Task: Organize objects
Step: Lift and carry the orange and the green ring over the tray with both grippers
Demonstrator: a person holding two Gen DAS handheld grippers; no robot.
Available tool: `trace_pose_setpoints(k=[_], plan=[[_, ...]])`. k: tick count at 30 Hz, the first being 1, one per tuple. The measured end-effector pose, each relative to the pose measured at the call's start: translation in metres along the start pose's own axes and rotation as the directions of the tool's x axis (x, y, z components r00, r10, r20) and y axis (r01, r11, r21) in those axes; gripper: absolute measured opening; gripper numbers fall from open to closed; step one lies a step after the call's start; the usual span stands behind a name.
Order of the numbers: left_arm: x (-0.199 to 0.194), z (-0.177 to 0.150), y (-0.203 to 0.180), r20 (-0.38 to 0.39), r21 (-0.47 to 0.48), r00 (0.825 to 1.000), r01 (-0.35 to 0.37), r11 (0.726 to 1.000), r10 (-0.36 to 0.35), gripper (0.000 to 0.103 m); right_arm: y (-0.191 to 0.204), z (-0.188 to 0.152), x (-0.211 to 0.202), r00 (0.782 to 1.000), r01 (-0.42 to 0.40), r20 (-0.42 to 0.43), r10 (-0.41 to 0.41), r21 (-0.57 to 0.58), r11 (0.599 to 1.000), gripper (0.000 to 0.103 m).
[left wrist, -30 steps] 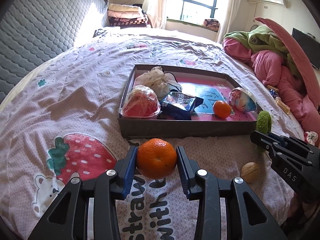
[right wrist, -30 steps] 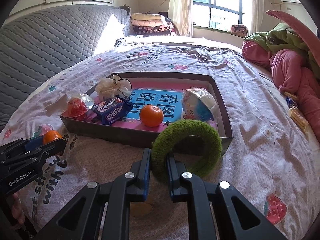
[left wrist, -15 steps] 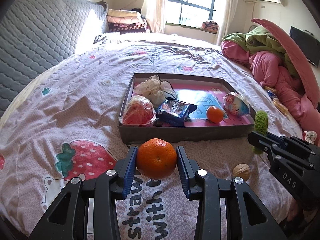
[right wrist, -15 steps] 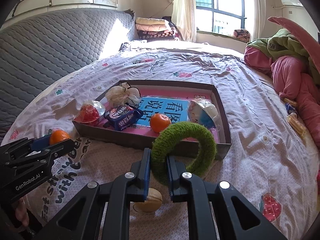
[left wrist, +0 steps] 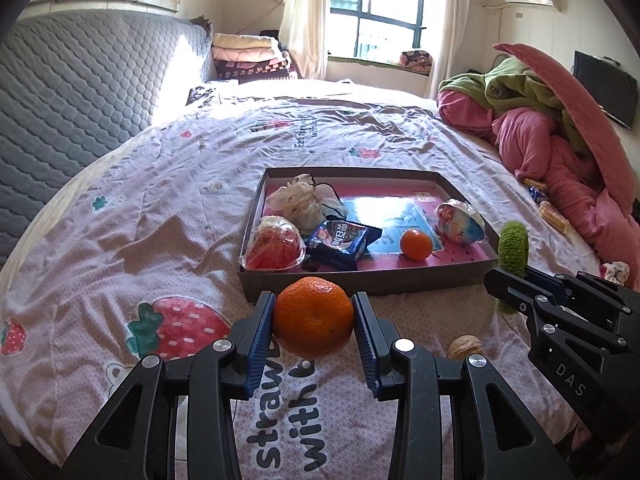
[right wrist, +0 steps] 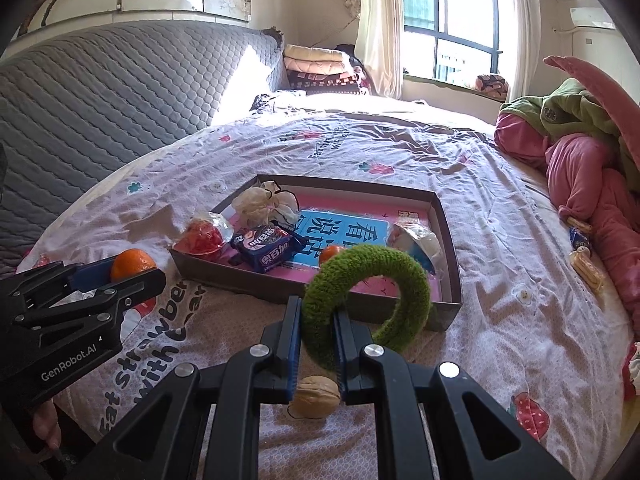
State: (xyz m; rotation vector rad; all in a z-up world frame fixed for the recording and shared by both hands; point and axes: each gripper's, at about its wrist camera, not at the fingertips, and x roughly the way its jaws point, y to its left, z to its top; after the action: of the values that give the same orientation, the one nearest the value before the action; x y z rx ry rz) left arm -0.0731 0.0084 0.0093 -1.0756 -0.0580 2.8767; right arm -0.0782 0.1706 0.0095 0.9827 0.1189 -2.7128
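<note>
Two hand-held grippers hover above a bed (left wrist: 168, 184) spread with a pale strawberry-print sheet, which fills most of both views. Beyond it, a grey quilted headboard (right wrist: 120, 92) rises at the left, and a heap of pink and green bedding (left wrist: 560, 136) lies at the right edge. A shallow cardboard box (left wrist: 352, 280) with a pink printed floor rests near the middle of the sheet, in front of both grippers. Left gripper (left wrist: 314, 320): jaws pinching an orange (left wrist: 314, 316) by its sides, held in the air short of the box's near wall. Right gripper (right wrist: 316, 340): jaws pressed onto one side of a green fuzzy ring (right wrist: 368, 300), which stands upright over the box's near right corner. Inside the box, from left to right in the left wrist view: a red item in clear wrapping (left wrist: 274, 244) at the near left corner; a crumpled white cloth bundle (left wrist: 304, 200) behind it; a dark blue snack packet (left wrist: 344, 238) just beside the red item; a smaller orange (left wrist: 416, 244) on the pink floor; a wrapped blue-and-white item (left wrist: 460, 222) against the right wall. A walnut (right wrist: 316, 396) lies on the sheet outside the box, beneath the right gripper's fingers.
</note>
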Motion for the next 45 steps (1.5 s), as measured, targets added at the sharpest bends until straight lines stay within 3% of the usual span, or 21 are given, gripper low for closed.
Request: trace_pose_setpoints(k=[28,45], plan=[[-0.021,0.018,-0.018,0.049,0.027,0.999,-0.001,1.000,-0.001,0.040,-0.004,0.017,-0.028,0.997,0.005,0.073,-0.004,-0.009,1.000,0.015],[-0.004,0.058,-0.031,0.084,0.041,0.996,0.007,0.999,-0.011,0.040,-0.017,0.044,-0.024,0.993,0.027,0.114,-0.021,-0.044,0.999,0.015]])
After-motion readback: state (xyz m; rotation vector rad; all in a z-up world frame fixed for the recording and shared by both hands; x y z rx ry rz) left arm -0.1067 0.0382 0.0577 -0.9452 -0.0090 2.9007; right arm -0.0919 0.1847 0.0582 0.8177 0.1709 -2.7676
